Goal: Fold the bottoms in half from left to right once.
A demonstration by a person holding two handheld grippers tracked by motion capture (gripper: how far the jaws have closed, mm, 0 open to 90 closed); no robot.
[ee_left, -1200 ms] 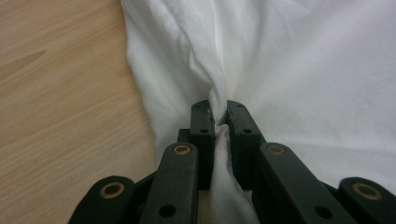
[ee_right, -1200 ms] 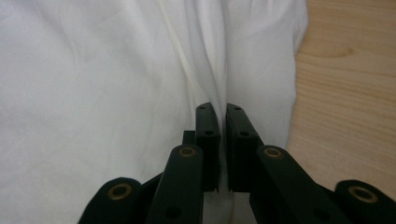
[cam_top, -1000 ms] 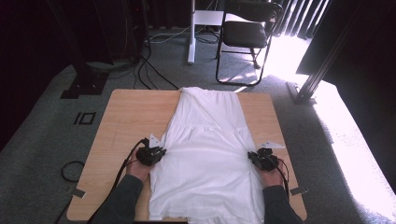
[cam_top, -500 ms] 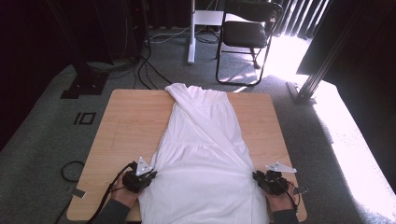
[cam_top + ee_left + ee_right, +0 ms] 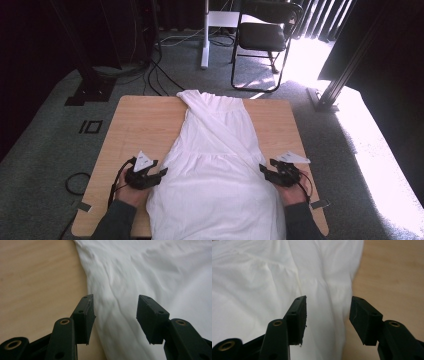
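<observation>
A: Grey carpet floor [image 5: 45, 150], one wooden tabletop [image 5: 140, 125] in the middle. One black folding chair [image 5: 265, 35] behind it, one white stand leg [image 5: 205, 35] beside the chair, cables on the floor at left.

B: Count on the tabletop?

A: One white garment [image 5: 215, 170], looks like a dress. Two grippers: left gripper [image 5: 162, 173] at the garment's left edge, right gripper [image 5: 263, 171] at its right edge. Each carries one grey three-cornered plate.

B: Garment orientation?

A: Long axis runs from the near edge to the far edge, centred. Narrow end points at the far edge, towards the chair; wide end lies at the person's side and reaches the near edge. A fold runs diagonally from far left to the right side.

B: Jaws?

A: Both have just been opening. Left gripper view: left gripper [image 5: 115, 312] released, jaws spread above the garment's [image 5: 150, 270] edge, cloth below the gap, pads not pressing it. Right gripper view: right gripper [image 5: 327, 312] likewise, jaws apart over the garment's [image 5: 262, 277] edge, bare wood on one side. Nothing grasped.
</observation>
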